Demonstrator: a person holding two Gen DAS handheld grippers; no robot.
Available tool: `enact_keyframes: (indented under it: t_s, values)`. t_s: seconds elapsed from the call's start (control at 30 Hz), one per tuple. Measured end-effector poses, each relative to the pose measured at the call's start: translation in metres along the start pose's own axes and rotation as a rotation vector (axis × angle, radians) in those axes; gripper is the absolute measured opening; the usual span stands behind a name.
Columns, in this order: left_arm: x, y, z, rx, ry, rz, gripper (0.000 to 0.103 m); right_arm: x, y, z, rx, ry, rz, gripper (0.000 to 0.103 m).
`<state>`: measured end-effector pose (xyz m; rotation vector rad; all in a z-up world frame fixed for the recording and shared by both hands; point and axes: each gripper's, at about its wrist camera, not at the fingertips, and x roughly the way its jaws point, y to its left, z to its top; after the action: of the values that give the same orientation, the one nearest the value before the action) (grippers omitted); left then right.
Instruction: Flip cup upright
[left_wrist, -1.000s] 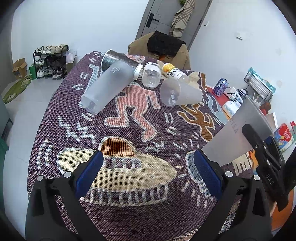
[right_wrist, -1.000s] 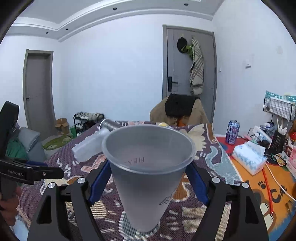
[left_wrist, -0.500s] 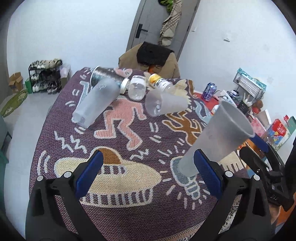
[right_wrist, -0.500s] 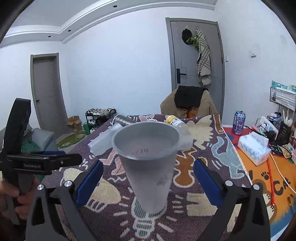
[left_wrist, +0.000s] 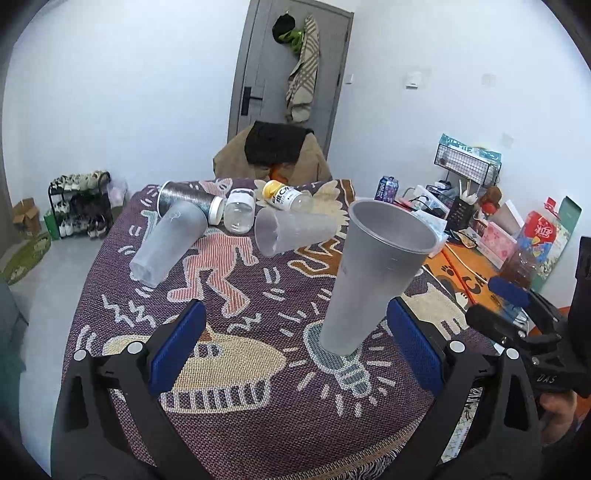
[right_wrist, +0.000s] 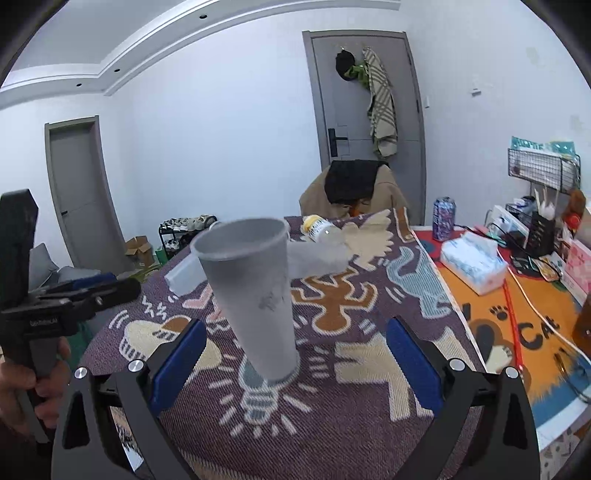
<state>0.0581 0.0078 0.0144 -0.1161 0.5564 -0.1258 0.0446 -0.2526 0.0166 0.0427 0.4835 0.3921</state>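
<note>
A frosted grey plastic cup stands upright, mouth up, on the patterned tablecloth; it also shows in the right wrist view. My right gripper is open, its blue pads apart on either side of the cup's base and drawn back from it, not touching. My left gripper is open and empty, the cup just ahead of its right pad. Two more frosted cups lie on their sides farther back: one at left, one in the middle.
A silver canister, a clear jar and a yellow-capped bottle lie at the table's far end. A chair with coats stands behind. A tissue box and clutter lie on the floor at right.
My right gripper set the grey cup upright on the cloth, opened and drew back from it. The left gripper tilted up and stayed open.
</note>
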Motion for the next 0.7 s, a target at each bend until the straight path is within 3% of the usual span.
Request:
enact_keyframes:
  t_s: [0.33, 0.7]
  values:
    - [-0.020, -0.006, -0.030, 0.030, -0.057, 0.049, 0.097, -0.015, -0.021, -0.037, 0.102, 0.023, -0.027, 0.095]
    - [-0.037, -0.006, -0.026, 0.052, -0.119, 0.078, 0.097, -0.021, -0.017, -0.031, 0.063, -0.009, -0.027, 0.095]
